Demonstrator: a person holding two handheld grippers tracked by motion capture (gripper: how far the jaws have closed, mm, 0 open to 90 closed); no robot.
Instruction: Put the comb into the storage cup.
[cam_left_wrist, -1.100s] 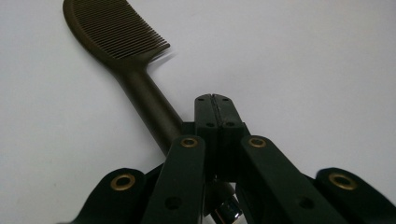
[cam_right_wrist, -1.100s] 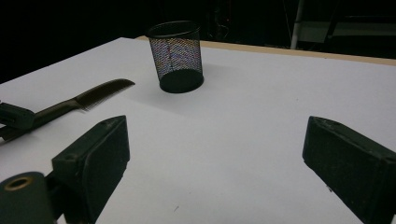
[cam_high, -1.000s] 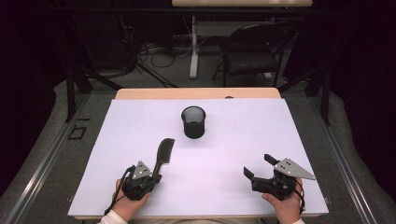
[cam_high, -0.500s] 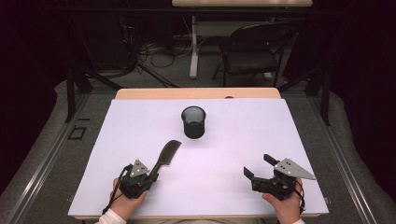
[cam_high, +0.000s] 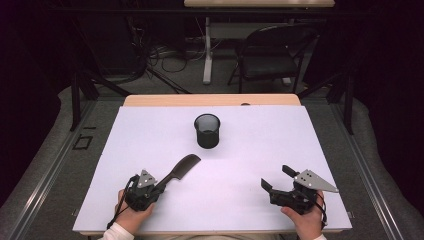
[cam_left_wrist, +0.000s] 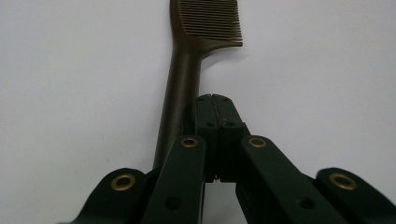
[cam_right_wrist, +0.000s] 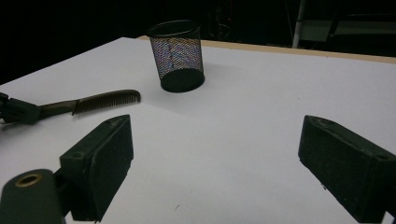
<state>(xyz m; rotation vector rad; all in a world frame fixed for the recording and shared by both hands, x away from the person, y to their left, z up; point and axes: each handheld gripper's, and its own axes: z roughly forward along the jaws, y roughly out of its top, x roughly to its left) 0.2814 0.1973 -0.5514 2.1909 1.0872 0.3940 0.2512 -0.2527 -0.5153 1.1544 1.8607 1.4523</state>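
The left gripper (cam_high: 161, 185) is clamped on the handle of a dark brown plastic comb (cam_high: 181, 167), whose fine-toothed head points toward a black wire-mesh cup (cam_high: 207, 130) standing upright mid-table. The right gripper (cam_high: 278, 179) rests low on the smooth white tabletop (cam_high: 260, 150), its 2 blocky black jaws wide apart, holding nothing.

A folding chair (cam_high: 272, 52) (dark) stands beyond the white table (cam_high: 310, 150) in dim light.

From my remote seat the white table (cam_high: 260, 150) is evenly lit from above; surroundings fall to black; shadows soft; close jaws blur in both gripper views.
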